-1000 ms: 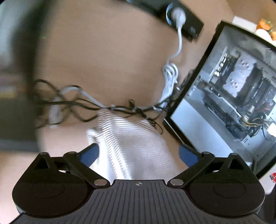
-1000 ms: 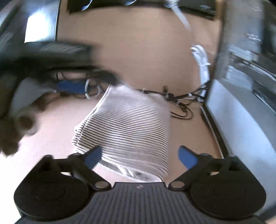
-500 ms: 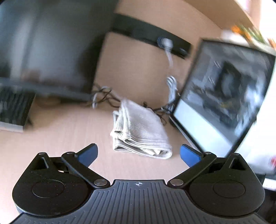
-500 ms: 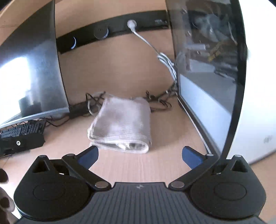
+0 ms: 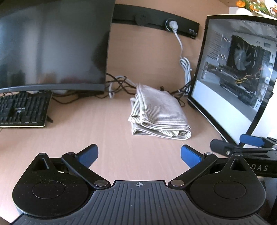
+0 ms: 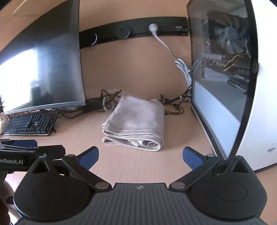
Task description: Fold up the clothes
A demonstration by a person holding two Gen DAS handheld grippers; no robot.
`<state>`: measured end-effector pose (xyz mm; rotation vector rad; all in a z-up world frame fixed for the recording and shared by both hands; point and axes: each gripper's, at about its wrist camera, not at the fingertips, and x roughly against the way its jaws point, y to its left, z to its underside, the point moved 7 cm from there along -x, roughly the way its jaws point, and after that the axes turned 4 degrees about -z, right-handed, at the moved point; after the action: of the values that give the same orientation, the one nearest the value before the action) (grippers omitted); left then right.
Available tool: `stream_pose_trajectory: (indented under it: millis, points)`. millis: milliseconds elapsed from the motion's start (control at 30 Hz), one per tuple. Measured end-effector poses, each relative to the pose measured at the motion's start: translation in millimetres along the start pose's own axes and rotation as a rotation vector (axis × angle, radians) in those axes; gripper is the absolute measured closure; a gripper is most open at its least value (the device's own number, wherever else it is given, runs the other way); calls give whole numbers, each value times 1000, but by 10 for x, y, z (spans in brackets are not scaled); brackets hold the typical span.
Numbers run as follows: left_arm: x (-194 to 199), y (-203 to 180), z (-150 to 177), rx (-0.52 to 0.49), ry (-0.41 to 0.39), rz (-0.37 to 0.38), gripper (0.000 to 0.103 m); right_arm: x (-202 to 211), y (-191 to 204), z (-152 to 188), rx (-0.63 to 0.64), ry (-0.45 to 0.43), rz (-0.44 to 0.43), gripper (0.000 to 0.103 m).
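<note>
The striped garment (image 5: 158, 114) lay folded into a thick bundle on the wooden desk (image 5: 107, 138), its rolled edge facing the cameras; it sat between the dark curved monitor (image 5: 52, 43) and the glass-sided computer case (image 5: 233, 72), nearer the case, with bare desk all round its front and sides. The left gripper (image 5: 139, 154) hung well short of the bundle, blue-tipped fingers (image 5: 88, 154) spread wide with nothing between them; the right gripper (image 6: 140, 155) was likewise released and empty, apart from the cloth; in the left view it showed at the right edge, in front of the case's lower corner. Behind the garment a tangle of black and white cables (image 5: 119, 84) ran along the back of the desk, just touching or passing under its far edge, I could not tell which; a white cord (image 5: 183, 57) dropped from a plug in the black socket strip (image 5: 155, 17) on the wall and bunched beside the case. A black keyboard (image 5: 22, 110) stood propped under the monitor, well apart from the garment; flowers (image 5: 254, 6) showed above the case.
</note>
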<state>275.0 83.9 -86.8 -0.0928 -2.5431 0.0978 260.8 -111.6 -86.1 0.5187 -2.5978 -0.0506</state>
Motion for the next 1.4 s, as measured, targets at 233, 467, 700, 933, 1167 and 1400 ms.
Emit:
stream_pose_trajectory:
  millis: [233,467,700,933,1167,1400]
  points:
    - [-29,-111,41,-19,15,8,0,68,-31,63,-2,8,7,0]
    - [-22,-172,65,-25,20,18,0,90,-76,87,-15,19,15,0]
    - [-12,-133,102,-6,30,16,0,65,-40,104,-7,34,7,0]
    - [-21,-113,126,1,42,5,0,67,-34,116,-3,43,9,0]
    - [-25,-73,104,8,46,-20,0,51,-19,95,-5,39,-5,0]
    - [-29,-86,106,5,46,-23,0,46,-15,106,-6,43,-3,0]
